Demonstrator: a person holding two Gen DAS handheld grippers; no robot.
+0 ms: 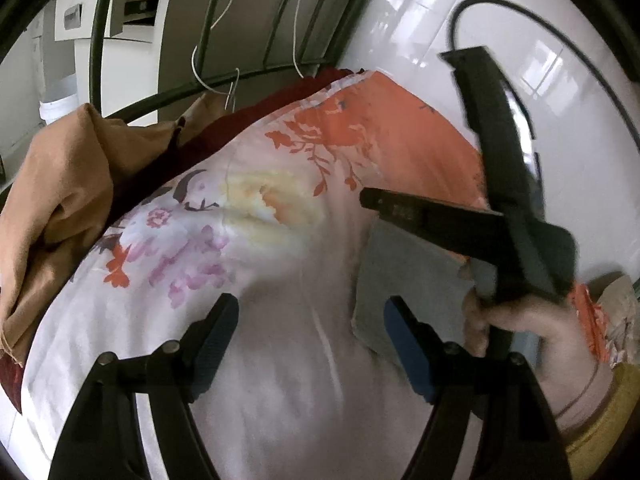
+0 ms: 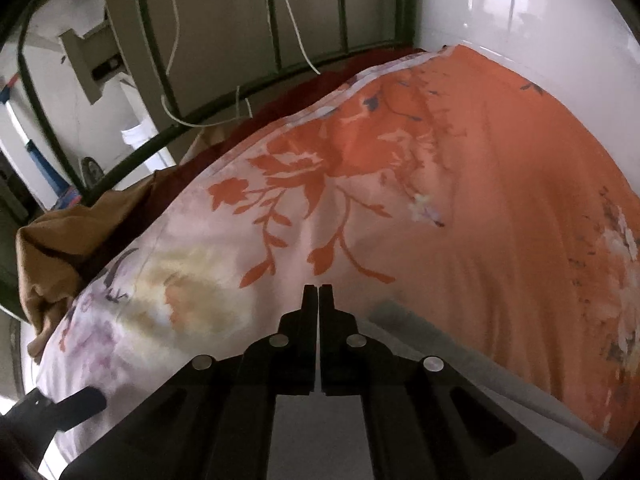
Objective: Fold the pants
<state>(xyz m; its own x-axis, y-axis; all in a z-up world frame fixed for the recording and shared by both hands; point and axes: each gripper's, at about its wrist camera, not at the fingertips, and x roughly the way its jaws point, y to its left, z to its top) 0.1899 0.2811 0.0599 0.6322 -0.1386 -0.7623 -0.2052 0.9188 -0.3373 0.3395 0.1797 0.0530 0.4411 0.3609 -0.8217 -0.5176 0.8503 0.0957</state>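
— Where are the pants from the left gripper [image 1: 310,304]?

— Just past its right-hand pad, at about two o'clock: a grey folded panel [image 1: 408,280] flat on the floral sheet [image 1: 280,380], long side running roughly six to twelve. The jaws are wide apart and empty, tilted down at bare sheet.

— And the right gripper [image 2: 319,288]?

— Jaws pressed together, nothing visible between them. The hand [image 1: 520,328] carries it over the panel's far edge, so I'd judge it nearer.

— Beyond?

— A brown cloth [image 1: 60,184] at ten o'clock.
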